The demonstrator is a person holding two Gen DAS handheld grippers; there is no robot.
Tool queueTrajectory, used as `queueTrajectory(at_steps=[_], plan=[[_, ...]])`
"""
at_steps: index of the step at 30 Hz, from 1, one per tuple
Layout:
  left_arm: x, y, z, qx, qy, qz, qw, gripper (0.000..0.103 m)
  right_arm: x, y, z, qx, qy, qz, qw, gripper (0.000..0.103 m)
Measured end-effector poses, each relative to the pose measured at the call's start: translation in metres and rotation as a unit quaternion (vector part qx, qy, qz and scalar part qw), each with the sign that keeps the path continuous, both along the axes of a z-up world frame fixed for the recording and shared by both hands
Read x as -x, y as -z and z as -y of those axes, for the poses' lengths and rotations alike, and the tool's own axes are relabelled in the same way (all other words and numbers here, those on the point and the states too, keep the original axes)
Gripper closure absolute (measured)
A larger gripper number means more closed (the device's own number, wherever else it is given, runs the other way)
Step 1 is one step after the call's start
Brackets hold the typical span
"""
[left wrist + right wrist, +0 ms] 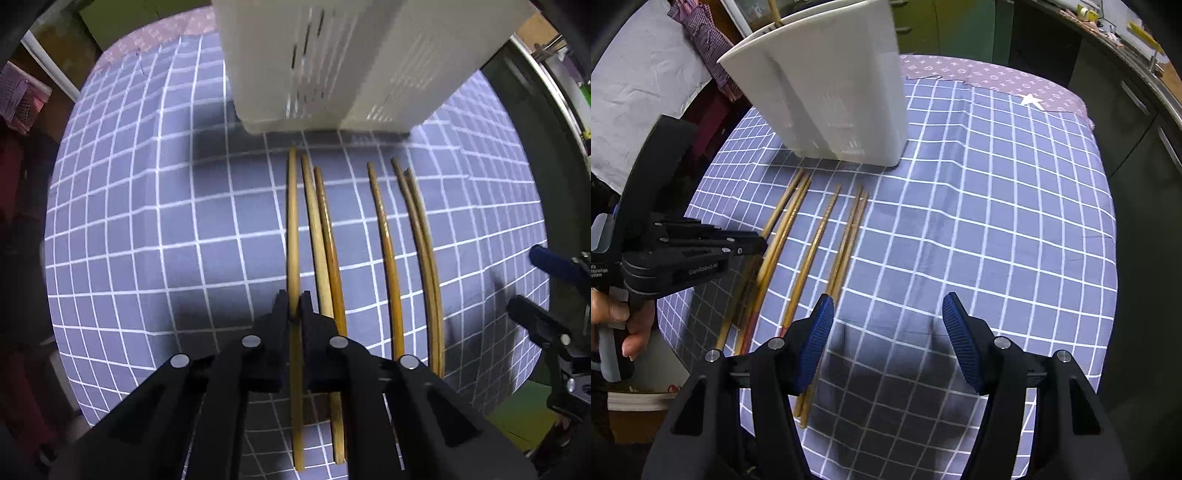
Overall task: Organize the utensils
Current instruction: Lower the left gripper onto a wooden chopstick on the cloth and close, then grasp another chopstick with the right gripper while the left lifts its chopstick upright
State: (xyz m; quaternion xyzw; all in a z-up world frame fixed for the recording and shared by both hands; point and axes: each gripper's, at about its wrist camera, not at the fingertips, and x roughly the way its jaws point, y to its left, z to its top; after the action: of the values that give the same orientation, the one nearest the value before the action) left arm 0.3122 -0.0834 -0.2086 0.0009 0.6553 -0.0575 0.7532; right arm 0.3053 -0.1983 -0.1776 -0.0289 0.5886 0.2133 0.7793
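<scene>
Several wooden chopsticks (386,251) lie side by side on the checked tablecloth (147,221), pointing at a white slotted utensil holder (325,62). My left gripper (294,306) is shut on the leftmost chopstick (293,221), low over the cloth. In the right wrist view the left gripper (753,245) comes in from the left over the chopsticks (812,254). My right gripper (888,325) is open and empty above the cloth, to the right of the chopsticks; it also shows in the left wrist view (543,295). The holder (831,96) stands beyond the chopstick tips.
The blue-grey checked cloth (997,221) covers a small table with a patterned purple strip (990,79) at the far edge. Dark cabinets (1126,147) stand to the right. A white sheet (639,96) hangs at left.
</scene>
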Motion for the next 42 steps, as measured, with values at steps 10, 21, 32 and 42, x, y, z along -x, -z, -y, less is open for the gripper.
queueTrajectory(at_steps=[10,21,32,42], plan=[[0.046,-0.081,-0.019,0.02,0.007,0.153,0.9881,0.096,-0.013,0.016,-0.036,0.007,-0.018,-0.064,0.998,0.076],[0.09,-0.117,-0.033,0.016,0.012,0.264,0.9644,0.096,-0.029,0.038,-0.064,0.042,-0.015,-0.082,0.996,0.089],[0.105,-0.119,-0.035,0.021,0.022,0.273,0.9616,0.096,-0.031,0.047,-0.073,0.061,-0.008,-0.09,0.994,0.089],[0.108,-0.119,-0.033,0.017,0.029,0.274,0.9612,0.096,-0.034,0.049,-0.086,0.086,-0.003,-0.091,0.992,0.089]])
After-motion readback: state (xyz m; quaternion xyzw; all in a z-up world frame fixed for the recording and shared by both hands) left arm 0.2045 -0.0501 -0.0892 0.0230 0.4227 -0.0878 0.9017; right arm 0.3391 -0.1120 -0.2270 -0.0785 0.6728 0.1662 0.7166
